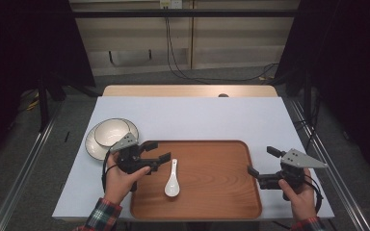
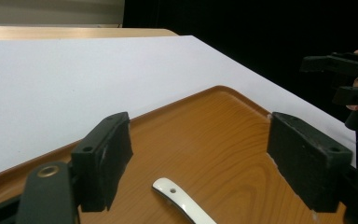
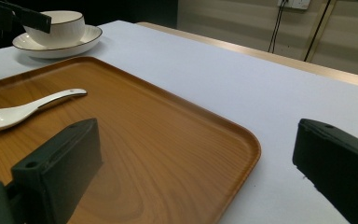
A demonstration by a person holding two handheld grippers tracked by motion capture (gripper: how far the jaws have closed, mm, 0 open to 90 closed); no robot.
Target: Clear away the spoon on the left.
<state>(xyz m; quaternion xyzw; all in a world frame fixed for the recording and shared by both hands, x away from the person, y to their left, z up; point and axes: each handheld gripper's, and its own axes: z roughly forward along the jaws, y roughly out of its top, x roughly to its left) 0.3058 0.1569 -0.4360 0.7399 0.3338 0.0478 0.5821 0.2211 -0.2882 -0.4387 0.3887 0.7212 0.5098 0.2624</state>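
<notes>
Spoon (image 1: 172, 179) lies free on the tray (image 1: 221, 192). Bowl (image 1: 111, 132) sits on a plate (image 1: 92, 144) just beyond the tray's corner. Left gripper (image 1: 158, 151) and right gripper (image 1: 262, 161) both gape wide, holding nothing.

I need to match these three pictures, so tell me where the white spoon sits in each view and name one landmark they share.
High view: the white spoon lies on the left part of the wooden tray, bowl end nearest the person.
Left gripper view: its handle end lies at bottom centre, between the jaws.
Right gripper view: it lies at the left edge, handle pointing right.
Shared landmark: the wooden tray.
</notes>
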